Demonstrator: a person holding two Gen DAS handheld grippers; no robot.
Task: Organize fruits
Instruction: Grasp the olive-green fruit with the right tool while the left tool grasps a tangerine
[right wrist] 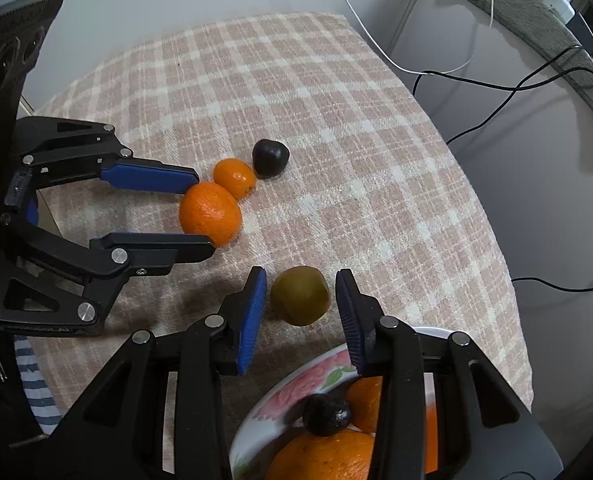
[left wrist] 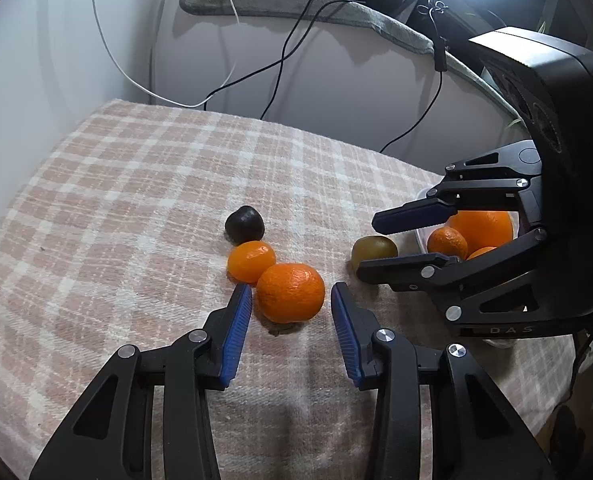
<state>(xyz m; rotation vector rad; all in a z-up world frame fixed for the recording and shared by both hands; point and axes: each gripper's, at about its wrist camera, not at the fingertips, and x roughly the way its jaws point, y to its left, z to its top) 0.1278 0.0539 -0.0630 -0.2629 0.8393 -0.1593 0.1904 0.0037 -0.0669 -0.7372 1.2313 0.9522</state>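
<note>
Pink-and-cream checked cloth covers the desk, with cables trailing down the pale wall behind. From the left wrist view, the left gripper sits low in the centre of the frame, its blue pads spread on either side of a large orange without touching it; a smaller orange and a dark plum lie just above. At right, the right gripper brackets a green fruit. From the right wrist view, the right gripper stands slightly apart around the green fruit at lower centre, pads not pressing. A floral plate at the bottom holds oranges and a plum.
</note>
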